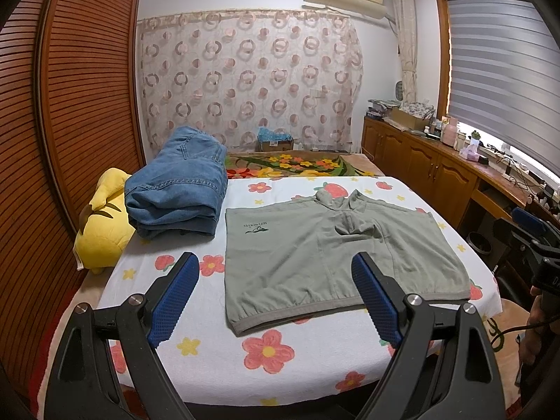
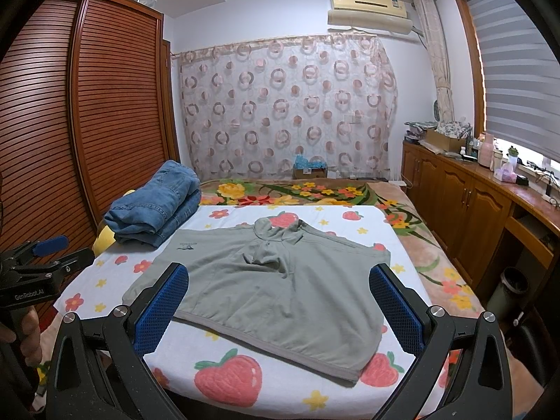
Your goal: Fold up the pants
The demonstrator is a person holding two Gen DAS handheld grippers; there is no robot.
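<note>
Grey-green shorts (image 1: 336, 259) lie spread flat on the white flowered cloth (image 1: 217, 353), waistband toward me, with a small dark logo on the left leg. They also show in the right wrist view (image 2: 280, 294). My left gripper (image 1: 276, 301) is open and empty, held above the near edge of the bed over the waistband's left part. My right gripper (image 2: 280, 311) is open and empty, held above the waistband. Each gripper shows at the edge of the other's view: the right (image 1: 532, 241), the left (image 2: 38, 262).
Folded blue jeans (image 1: 178, 192) lie at the far left of the cloth, also in the right wrist view (image 2: 157, 210), beside a yellow plush toy (image 1: 101, 224). A slatted wooden wardrobe (image 1: 70, 105) stands left. Wooden cabinets (image 1: 437, 175) and a dark bin (image 2: 507, 294) stand right.
</note>
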